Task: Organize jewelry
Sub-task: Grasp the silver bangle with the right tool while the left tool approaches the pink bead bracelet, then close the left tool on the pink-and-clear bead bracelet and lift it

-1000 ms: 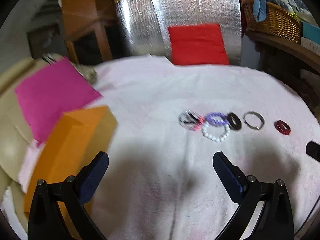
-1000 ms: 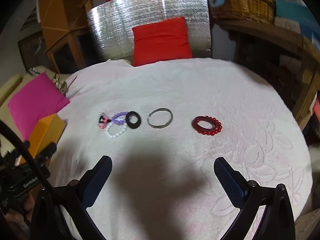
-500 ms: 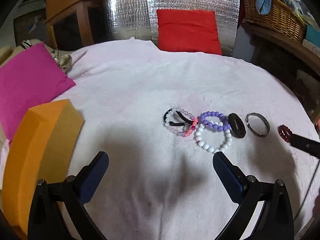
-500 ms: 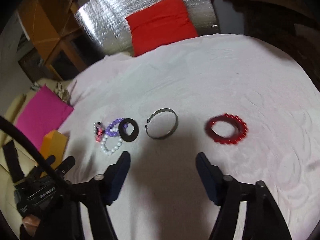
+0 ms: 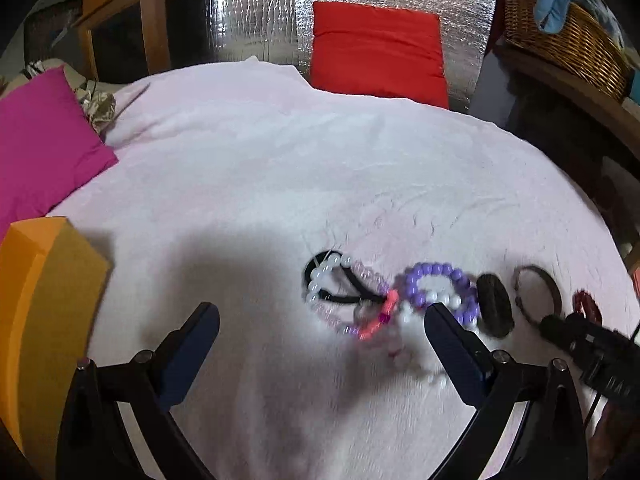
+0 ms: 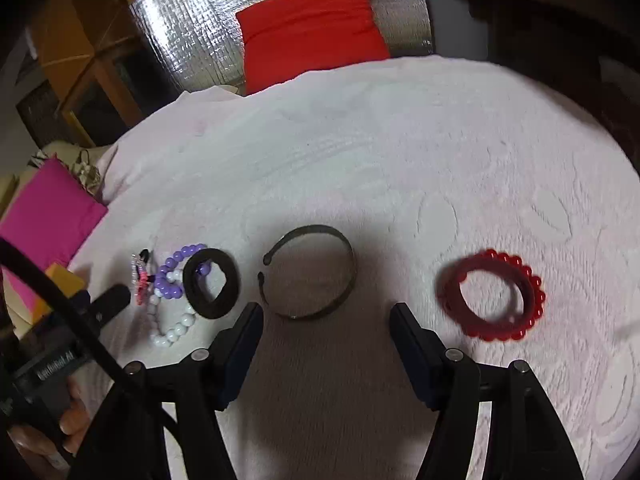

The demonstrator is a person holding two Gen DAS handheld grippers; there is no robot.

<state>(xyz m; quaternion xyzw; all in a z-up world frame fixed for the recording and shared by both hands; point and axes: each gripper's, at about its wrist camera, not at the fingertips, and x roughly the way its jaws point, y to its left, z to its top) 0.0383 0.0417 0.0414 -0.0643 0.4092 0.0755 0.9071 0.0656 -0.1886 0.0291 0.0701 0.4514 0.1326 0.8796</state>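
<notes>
Several bracelets lie in a row on the white cloth (image 6: 360, 152). From the left: a tangle of clear, pink and black bands (image 5: 348, 300), a purple bead bracelet (image 5: 440, 288) over a white bead bracelet (image 6: 172, 328), a black ring (image 6: 211, 282), a metal open bangle (image 6: 310, 276) and a red bead bracelet (image 6: 493, 295). My left gripper (image 5: 320, 332) is open and empty, low over the tangle. My right gripper (image 6: 326, 324) is open and empty, just short of the metal bangle.
An orange box (image 5: 36, 300) stands at the left edge beside a magenta cushion (image 5: 36, 148). A red cushion (image 5: 378, 52) leans on a silver foil panel (image 5: 256, 12) at the back. A wicker basket (image 5: 560, 40) sits on a shelf at the right.
Both grippers have moved forward and down toward the bracelets. The right gripper's jaws have narrowed from wide open. The bracelets have not moved.
</notes>
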